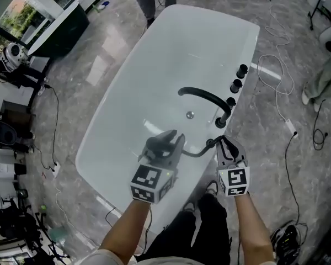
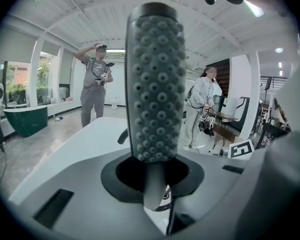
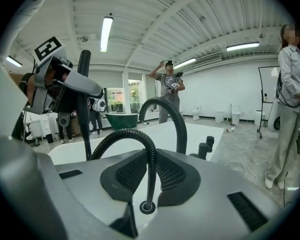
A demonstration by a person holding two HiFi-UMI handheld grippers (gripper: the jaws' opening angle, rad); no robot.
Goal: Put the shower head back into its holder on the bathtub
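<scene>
We are gripping the grey bumpy shower head (image 2: 156, 84) in our left claw (image 1: 168, 141) and, at three o'clock, the black ribbed hose (image 3: 151, 164) in our right claw (image 1: 227, 145).

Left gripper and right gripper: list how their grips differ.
The left gripper is shut on the thick, studded shower head, the right gripper on its thin black ribbed hose. The left gripper's load stands upright; the right gripper's arches over. Both hover by the bathtub.
</scene>
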